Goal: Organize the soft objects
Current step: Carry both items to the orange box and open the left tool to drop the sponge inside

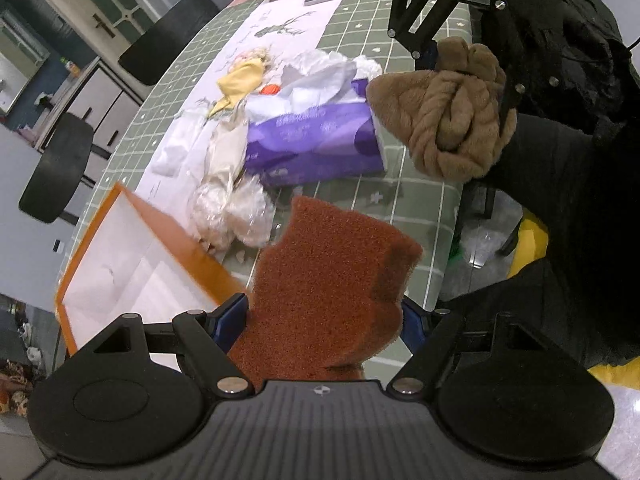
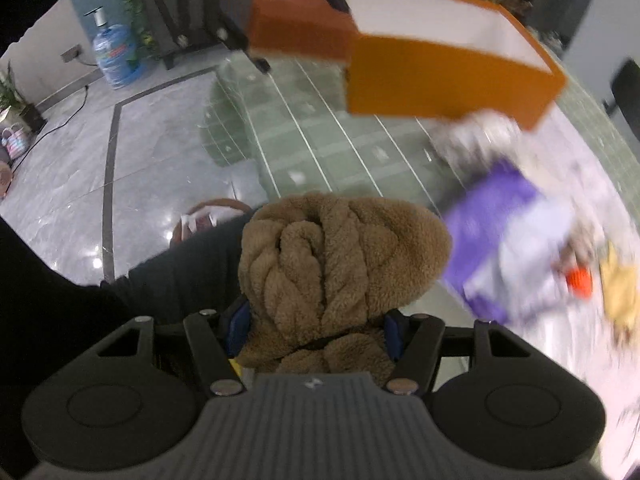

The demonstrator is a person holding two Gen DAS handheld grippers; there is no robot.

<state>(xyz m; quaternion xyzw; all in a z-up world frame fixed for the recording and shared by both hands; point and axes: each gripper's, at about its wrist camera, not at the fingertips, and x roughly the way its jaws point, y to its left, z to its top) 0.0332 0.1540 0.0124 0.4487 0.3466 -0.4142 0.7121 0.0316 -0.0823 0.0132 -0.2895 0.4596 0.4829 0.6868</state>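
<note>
My left gripper [image 1: 324,316] is shut on a rust-brown sponge [image 1: 336,276], held above the table's near edge beside an orange box [image 1: 100,224] with a white inside. The same sponge [image 2: 296,26] and box [image 2: 444,80] show at the top of the right wrist view. My right gripper [image 2: 316,324] is shut on a tan fuzzy knitted cloth [image 2: 336,264], bunched between the blue pads. In the left wrist view that gripper [image 1: 468,68] carries the cloth [image 1: 452,120] above the table's right edge.
On the green checked tablecloth [image 1: 412,208] lie a purple tissue pack [image 1: 316,140], clear bags of white stuffing [image 1: 232,216], a yellow cloth [image 1: 240,80] and white paper. Two black chairs [image 1: 56,168] stand at the left. A water bottle [image 2: 114,56] stands on the tiled floor.
</note>
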